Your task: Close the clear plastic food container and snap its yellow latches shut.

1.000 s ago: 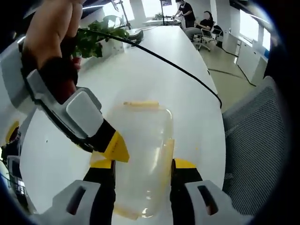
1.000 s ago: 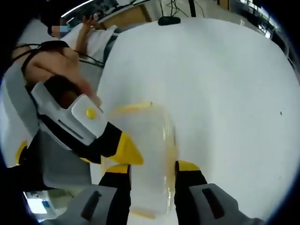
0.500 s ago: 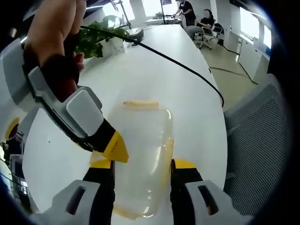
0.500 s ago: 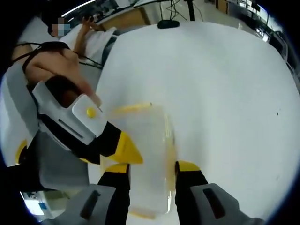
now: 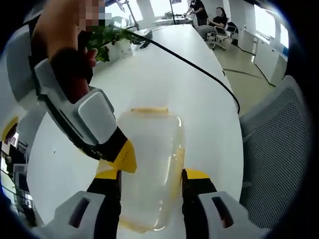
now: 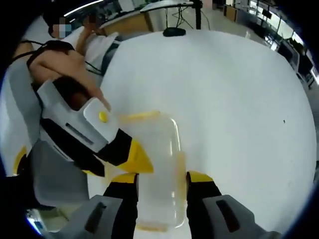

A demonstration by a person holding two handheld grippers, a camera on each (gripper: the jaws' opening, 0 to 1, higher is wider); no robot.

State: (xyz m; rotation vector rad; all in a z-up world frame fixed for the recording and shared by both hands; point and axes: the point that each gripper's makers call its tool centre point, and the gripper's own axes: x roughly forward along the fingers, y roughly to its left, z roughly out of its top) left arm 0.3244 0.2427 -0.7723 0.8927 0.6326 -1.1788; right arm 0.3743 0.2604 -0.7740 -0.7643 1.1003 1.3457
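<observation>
Container (image 5: 149, 164) sits between the jaws of your left gripper (image 5: 150, 181), its clear body running away from the lens on the white table (image 5: 199, 99), and the same tub (image 6: 157, 169) lies between the jaws of your right gripper (image 6: 162, 184) in the right gripper view. You come at it from two ends, so each tool can brace the box while the other works a latch. In both views the yellow-tipped jaws stand parted on either side of the plastic, close against its walls; whether they actually pinch it or merely flank it is hard to judge through the clear, glaring lid, so treat the grip as unconfirmed.

Just beyond, the opposite tool enters from the left in each view: the right gripper's yellow tip touches or nearly touches the tub's near left edge in the left gripper view, and the left gripper's tip does the same in the right gripper view, placed there, it seems, to press the lid down or push a side latch home.

A yellow latch (image 5: 149, 109) lies across the far end of the tub, another yellow strip (image 5: 175, 167) runs along its right side; both look folded against the box, though not surely snapped.

Farther off, a black cable (image 5: 194, 72) crosses the table, a leafy plant (image 5: 107, 40) stands at its far left, and a mesh chair (image 5: 276, 149) waits at the right edge.
</observation>
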